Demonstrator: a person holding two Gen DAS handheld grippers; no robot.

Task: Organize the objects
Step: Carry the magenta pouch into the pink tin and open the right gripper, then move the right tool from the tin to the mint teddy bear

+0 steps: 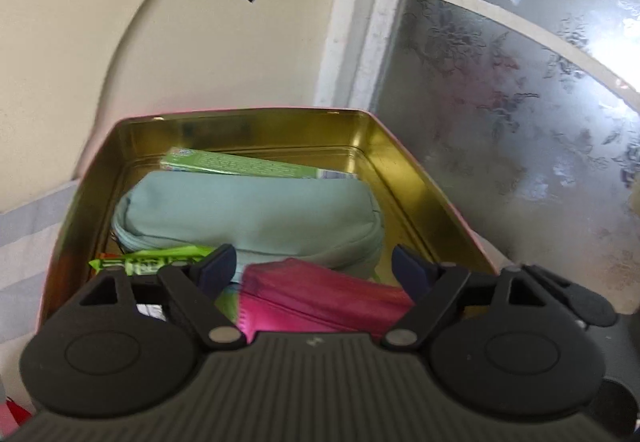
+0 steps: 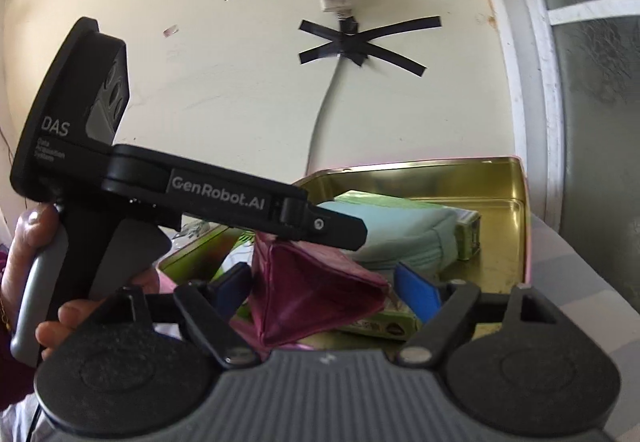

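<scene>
- Fingers on my left gripper [image 1: 310,270] and right gripper [image 2: 328,288] stand apart, gripping nothing.
- Magenta pouch [image 2: 316,294] sits tilted in the gold tin [image 1: 384,158], leaning beside the mint zip pouch [image 1: 248,214].
- Risk, I judge: a careless finger snags the pouch's raised corner and tips it out.

Green box [image 1: 240,164] partly hidden behind teal pouch [image 1: 248,214]; green wrapper [image 1: 148,262] print motion-blurred, unreadable; magenta pouch [image 1: 320,294] near edge cut off by left gripper [image 1: 312,270] body.
</scene>
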